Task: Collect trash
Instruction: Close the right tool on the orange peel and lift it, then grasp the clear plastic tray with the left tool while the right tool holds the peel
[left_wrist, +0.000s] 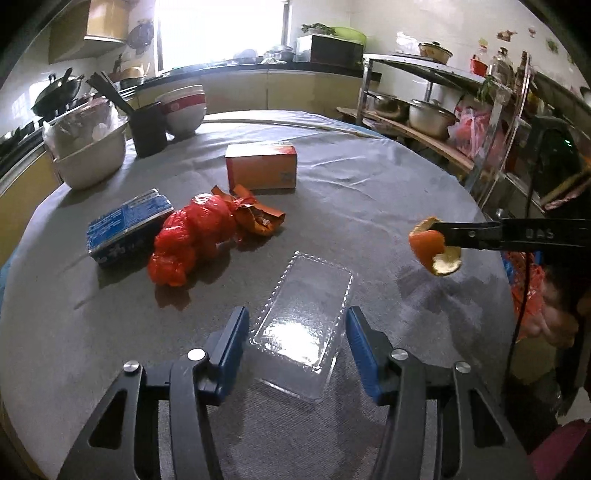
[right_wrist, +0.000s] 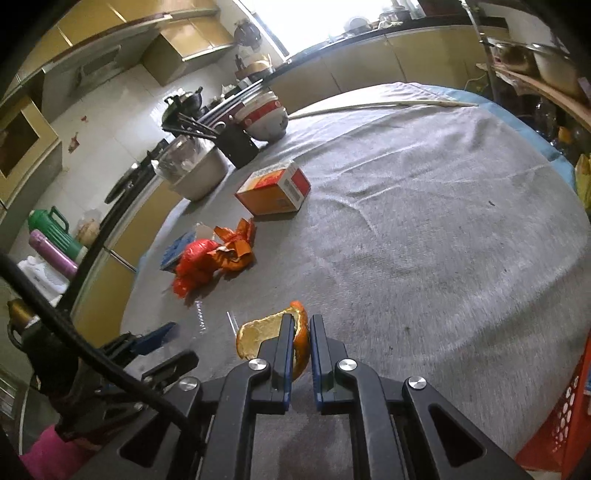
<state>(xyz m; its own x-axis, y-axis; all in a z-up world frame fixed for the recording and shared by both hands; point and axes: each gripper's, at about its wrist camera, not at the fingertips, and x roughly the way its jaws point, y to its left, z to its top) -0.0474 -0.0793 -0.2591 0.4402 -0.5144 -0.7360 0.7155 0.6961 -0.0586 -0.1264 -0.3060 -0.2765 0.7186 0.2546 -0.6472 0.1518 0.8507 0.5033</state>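
Orange peel (right_wrist: 275, 338), pinched in right hand-held gripper (right_wrist: 300, 325)

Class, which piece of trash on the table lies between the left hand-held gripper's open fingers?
The clear plastic tray; the red bag, wrapper and boxes lie farther off.

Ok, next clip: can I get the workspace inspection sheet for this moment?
Surface: round table under a grey cloth.
Job's things: orange peel, clear tray, red bag, wrapper, orange box, blue box.
Clutter: bowls, chopstick holder, basin.
Grippers: left gripper open, astride the tray; right gripper shut on the peel, above the table.
Cables: black cable at the left gripper.
Surroundings: kitchen counter, pot rack, red basket.
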